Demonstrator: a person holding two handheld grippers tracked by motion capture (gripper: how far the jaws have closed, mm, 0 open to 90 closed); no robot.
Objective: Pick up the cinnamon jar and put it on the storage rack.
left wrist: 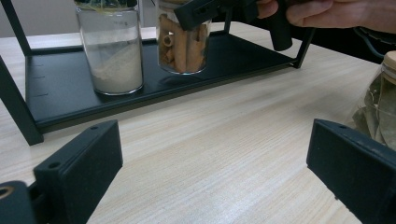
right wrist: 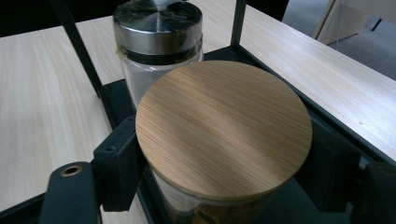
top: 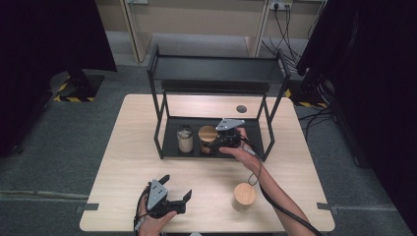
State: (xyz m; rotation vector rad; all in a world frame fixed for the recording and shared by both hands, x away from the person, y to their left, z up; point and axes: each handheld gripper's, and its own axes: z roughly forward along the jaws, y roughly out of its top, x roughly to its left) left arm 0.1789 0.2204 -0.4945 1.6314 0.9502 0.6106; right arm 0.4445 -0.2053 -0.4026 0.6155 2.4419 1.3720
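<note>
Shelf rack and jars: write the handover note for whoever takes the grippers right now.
Right gripper: jaws on either side of the pasta jar with the wooden lid, on the lower shelf of the rack; whether it still squeezes the glass cannot be told.
Left gripper: open, holding nothing, low over the near table.
Steel-lidded powder jar: on the lower shelf, beside the pasta jar.
Leaf jar with a wooden lid: on the table, near the front edge.
Done: two jars on the shelf.
Left, probably: let go of the pasta jar, then shelve the leaf jar.
</note>
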